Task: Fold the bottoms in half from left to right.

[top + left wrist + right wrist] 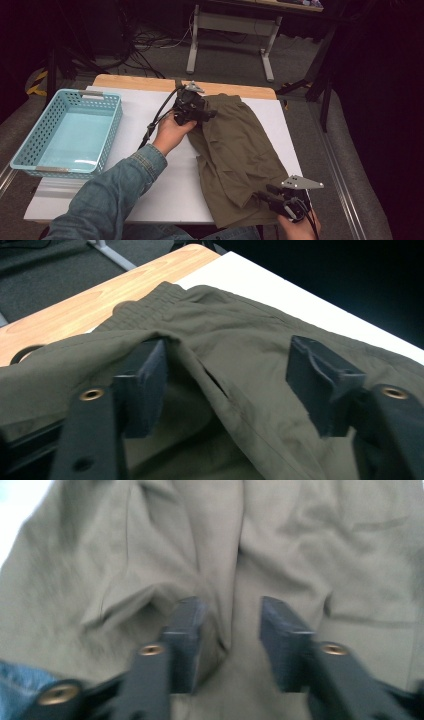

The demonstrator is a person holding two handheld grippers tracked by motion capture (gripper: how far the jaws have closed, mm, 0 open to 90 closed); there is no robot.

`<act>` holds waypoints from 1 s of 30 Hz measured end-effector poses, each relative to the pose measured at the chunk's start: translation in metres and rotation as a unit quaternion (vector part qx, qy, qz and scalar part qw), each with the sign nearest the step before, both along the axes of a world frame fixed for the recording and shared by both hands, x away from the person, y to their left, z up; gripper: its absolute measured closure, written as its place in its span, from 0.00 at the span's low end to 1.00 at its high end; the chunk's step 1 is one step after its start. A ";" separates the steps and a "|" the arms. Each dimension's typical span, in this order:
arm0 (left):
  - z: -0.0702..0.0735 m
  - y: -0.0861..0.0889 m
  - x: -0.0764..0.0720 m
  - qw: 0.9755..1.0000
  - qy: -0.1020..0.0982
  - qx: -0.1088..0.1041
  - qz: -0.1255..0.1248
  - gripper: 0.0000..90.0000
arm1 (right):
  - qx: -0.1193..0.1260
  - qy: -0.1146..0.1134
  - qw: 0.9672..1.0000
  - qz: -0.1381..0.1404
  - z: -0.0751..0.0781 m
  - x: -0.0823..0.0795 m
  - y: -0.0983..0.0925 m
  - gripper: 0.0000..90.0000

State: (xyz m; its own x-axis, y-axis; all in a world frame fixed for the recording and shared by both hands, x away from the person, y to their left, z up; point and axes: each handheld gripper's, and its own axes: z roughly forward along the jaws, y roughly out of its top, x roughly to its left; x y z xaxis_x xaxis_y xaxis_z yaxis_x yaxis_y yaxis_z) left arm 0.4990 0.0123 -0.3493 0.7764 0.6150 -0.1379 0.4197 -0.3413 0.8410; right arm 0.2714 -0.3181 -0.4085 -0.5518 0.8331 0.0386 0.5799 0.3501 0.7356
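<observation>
- 2 hand-held grippers work a pair of olive shorts [235, 150] spread on a white sheet [150, 165] over the table; no folding is done yet, by the look of it.
- At far left, a light blue basket [30, 145] stands with nothing in it, well apart from the cloth, likely waiting for the finished bundle.
- At centre, the left gripper [207, 114] sits at the waistband end, its jaws standing wide; in the left gripper view the left-hand pad [145, 385] is tucked under a raised fold and the other pad [320, 385] rests clear, so nothing is pinched.
- At near right, the right gripper [264, 194] lies low over the hem end, jaws part open astride a crease in the fabric, seemingly lined up to take hold there.
</observation>
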 end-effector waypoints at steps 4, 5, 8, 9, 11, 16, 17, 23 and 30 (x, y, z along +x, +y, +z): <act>0.002 0.015 -0.010 1.000 -0.004 -0.012 0.002 0.28 | 0.002 -0.026 1.000 0.018 0.011 0.005 0.014 0.54; 0.002 0.019 -0.012 1.000 -0.006 -0.015 0.000 0.28 | 0.007 -0.028 0.999 0.027 0.013 0.008 0.019 0.54; 0.002 0.024 -0.013 1.000 -0.011 -0.017 0.006 0.28 | 0.020 -0.035 0.997 0.064 0.020 0.021 0.042 0.53; 0.002 0.024 -0.013 1.000 -0.010 -0.017 0.009 0.29 | 0.022 -0.036 0.996 0.079 0.022 0.027 0.054 0.53; 0.002 0.025 -0.013 1.000 -0.010 -0.015 0.009 0.29 | 0.022 -0.039 0.994 0.104 0.025 0.039 0.073 0.53; 0.002 0.032 -0.017 1.000 -0.005 -0.019 0.008 0.28 | -0.001 -0.019 0.989 0.149 0.020 0.069 0.114 0.53; 0.001 0.035 -0.019 1.000 -0.004 -0.020 0.009 0.28 | -0.010 -0.018 0.988 0.156 0.018 0.074 0.121 0.53; -0.005 0.055 -0.035 0.999 -0.005 -0.036 0.014 0.28 | -0.034 -0.004 0.985 0.170 0.019 0.102 0.147 0.54; -0.014 0.065 -0.046 0.999 -0.011 -0.026 0.014 0.28 | -0.058 0.015 0.983 0.175 0.012 0.126 0.165 0.59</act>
State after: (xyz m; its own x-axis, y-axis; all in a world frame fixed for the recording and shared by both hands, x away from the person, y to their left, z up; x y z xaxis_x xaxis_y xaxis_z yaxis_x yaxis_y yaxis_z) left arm 0.4527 0.0778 -0.3628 0.7617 0.6295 -0.1534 0.4094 -0.2841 0.8670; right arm 0.3969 -0.1528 -0.3961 -0.8052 0.5924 -0.0257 0.4296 0.6126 0.6634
